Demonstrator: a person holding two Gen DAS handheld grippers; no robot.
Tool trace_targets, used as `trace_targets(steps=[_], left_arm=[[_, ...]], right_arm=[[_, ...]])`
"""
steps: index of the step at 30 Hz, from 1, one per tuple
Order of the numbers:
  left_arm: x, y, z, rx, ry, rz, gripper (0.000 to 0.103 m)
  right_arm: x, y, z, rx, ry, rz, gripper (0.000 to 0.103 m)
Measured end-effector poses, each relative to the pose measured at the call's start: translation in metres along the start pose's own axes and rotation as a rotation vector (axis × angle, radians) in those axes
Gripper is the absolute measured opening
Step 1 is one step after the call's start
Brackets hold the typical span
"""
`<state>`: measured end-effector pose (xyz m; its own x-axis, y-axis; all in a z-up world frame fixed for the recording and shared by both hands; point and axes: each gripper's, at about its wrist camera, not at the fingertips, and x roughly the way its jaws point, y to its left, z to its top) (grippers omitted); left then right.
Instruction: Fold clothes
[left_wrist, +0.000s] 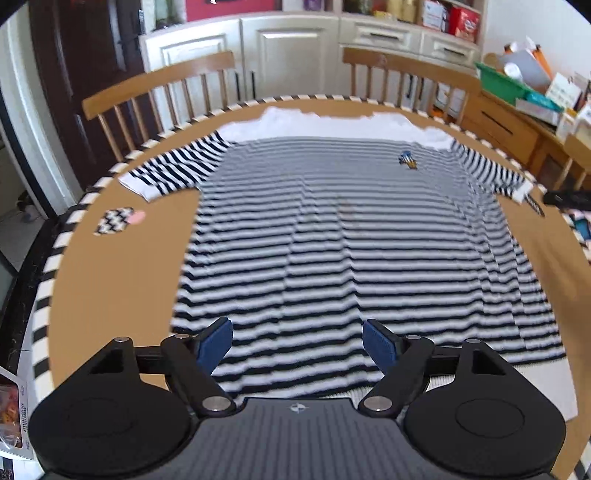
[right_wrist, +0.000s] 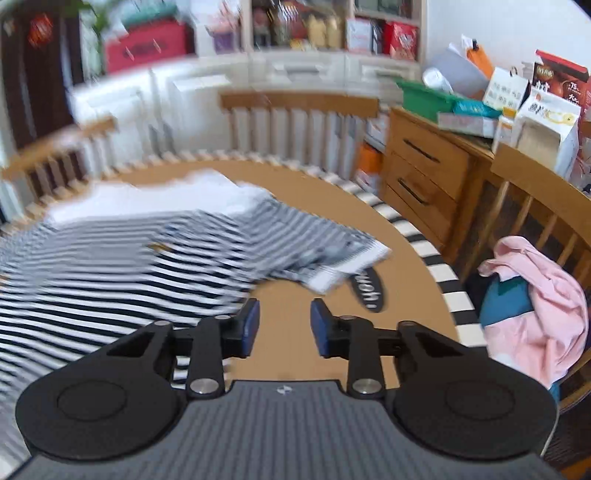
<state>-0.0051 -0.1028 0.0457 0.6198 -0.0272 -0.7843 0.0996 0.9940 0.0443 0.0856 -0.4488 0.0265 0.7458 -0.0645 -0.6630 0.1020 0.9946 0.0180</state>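
The left gripper (left_wrist: 297, 345) sits closest in its own view, its blue pads (left_wrist: 218, 343) spread wide apart and holding nothing, poised above the near hem of the striped shirt (left_wrist: 332, 240). The shirt lies flat on the round table (left_wrist: 110, 295), black-and-white stripes running across, both sleeves stretched outward, with a small blue and yellow emblem (left_wrist: 407, 160) on the chest at the far side. White fabric (left_wrist: 332, 123) lies beyond the shirt's shoulders. A small zigzag patch (left_wrist: 114, 219) shows on the tabletop beside the shirt's left sleeve.

The right gripper (right_wrist: 284, 326) is moderately open and empty, over bare table just off the shirt's right edge, near the right sleeve (right_wrist: 325, 254). This view is blurred. Past the sleeve cuff an oval black mark (right_wrist: 367, 291) is printed on the table. Beyond the table's striped rim, pink clothing (right_wrist: 532, 310) hangs over a wooden chair (right_wrist: 546, 192).
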Motion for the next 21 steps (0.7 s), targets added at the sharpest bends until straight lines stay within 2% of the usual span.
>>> trace_targets(steps=[5,9,12,13,15,21], left_arm=[[0.011,-0.004,-0.006,0.052,0.007,-0.008,0.079],[0.017,0.000,-0.007,0.049,0.033,-0.017,0.079],[0.022,0.006,-0.009,0.032,0.060,-0.027,0.079],[0.024,0.008,-0.010,0.024,0.071,-0.029,0.079],[0.027,0.012,-0.011,0.008,0.092,-0.035,0.079],[0.028,0.017,-0.017,0.000,0.121,-0.040,0.080]], right_arm=[[0.054,-0.011,0.015,-0.003,0.031,0.016,0.031],[0.085,-0.004,0.025,-0.086,0.083,0.012,0.031],[0.096,-0.004,0.025,-0.090,0.126,0.016,0.030],[0.095,-0.004,0.025,-0.092,0.124,0.015,0.028],[0.095,-0.004,0.025,-0.100,0.129,0.000,0.004],[0.081,-0.007,0.021,-0.196,0.176,0.023,0.003]])
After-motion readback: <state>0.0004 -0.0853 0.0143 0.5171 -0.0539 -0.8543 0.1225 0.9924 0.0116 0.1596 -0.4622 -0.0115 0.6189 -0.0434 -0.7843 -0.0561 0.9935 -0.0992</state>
